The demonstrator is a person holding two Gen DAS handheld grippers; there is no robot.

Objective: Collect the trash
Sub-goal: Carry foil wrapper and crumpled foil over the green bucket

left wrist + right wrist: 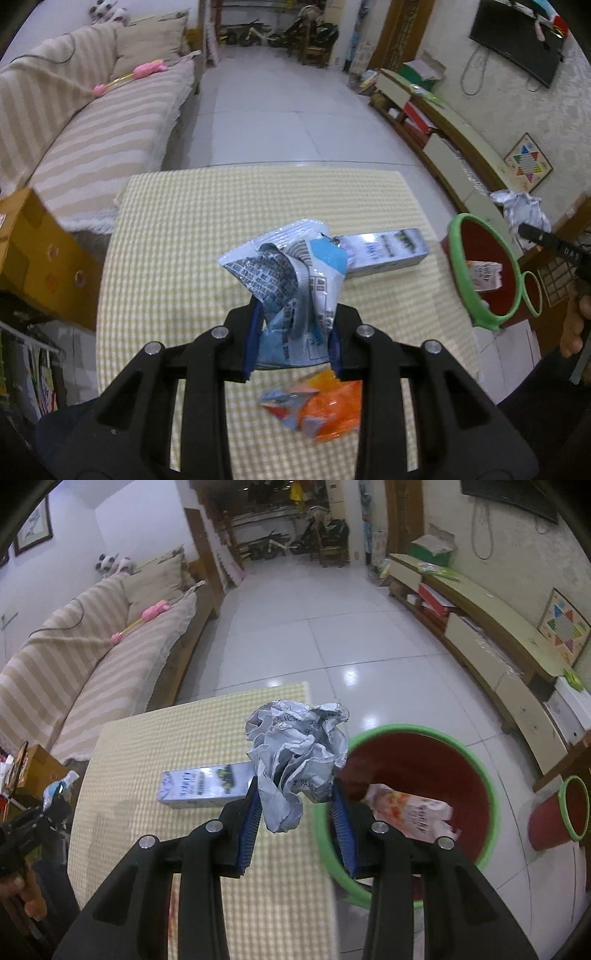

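The left tongs are clamped on a crumpled blue-and-silver wrapper, held above the checked tabletop. An orange wrapper lies below it; a carton lies farther back. The right tongs pinch a paper ball at the tabletop's edge, just beside the green-rimmed bin, which holds a pink carton.

Left wrist view close above checked tablecloth, tilted down toward 12 o'clock hallway, right wrist view likewise beside red bin, both sharing milk carton, sofa
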